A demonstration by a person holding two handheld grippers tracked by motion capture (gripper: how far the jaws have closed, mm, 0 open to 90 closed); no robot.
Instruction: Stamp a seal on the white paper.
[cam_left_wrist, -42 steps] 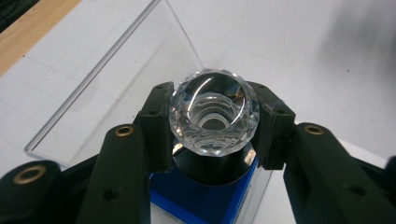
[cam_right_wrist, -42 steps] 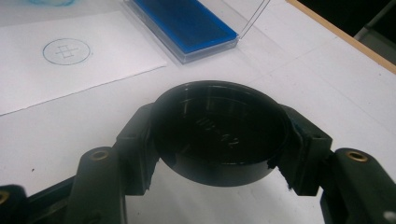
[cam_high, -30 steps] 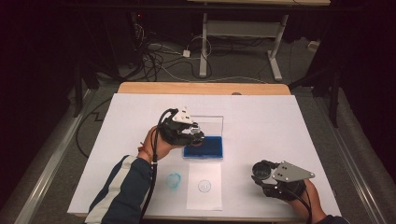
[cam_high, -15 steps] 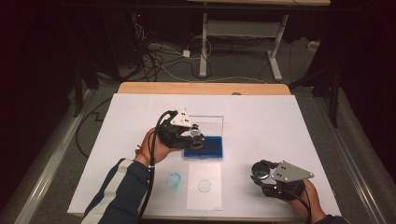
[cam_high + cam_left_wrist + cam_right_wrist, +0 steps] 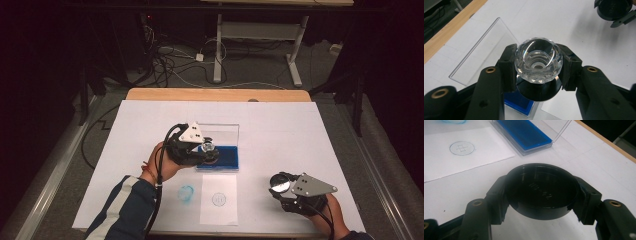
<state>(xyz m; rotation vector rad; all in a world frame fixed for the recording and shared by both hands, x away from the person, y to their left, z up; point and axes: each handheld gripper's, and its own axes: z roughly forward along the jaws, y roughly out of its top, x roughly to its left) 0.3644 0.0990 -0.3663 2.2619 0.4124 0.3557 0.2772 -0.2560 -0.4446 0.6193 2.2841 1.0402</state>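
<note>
High view, left to right: a pale blue smudge (image 5: 186,193) marks the white counter (image 5: 300,130), next to a white paper sheet (image 5: 218,199) printed with a small blue ring, and behind them sits the blue ink pad in its clear hinged case (image 5: 222,155), lid standing open. The left tongs (image 5: 205,150) hang over the pad's near-left part, clamped tight on a clear faceted crystal-knobbed stamp with a round black base (image 5: 538,63); the left gripper view shows both pads pressed against the knob's sides, the black base beneath, the blue pad just under it. Far right, near the counter's front edge, the right tongs (image 5: 278,185) are closed around a round black plastic cap (image 5: 541,192), hollow side up in the right gripper view, resting well apart from the pad.

The step in hand looks like inking the stamp. Doing it well means keeping the base flat to the pad, coming down straight, pressing evenly without rocking, then lifting vertically so the case does not come along. The grip on the slick facets should stay square, since a tilted knob would ink one edge only.

Compared with a second ago, the left tongs have drifted slightly to the left across the pad; the right tongs and cap sit where they were.
</note>
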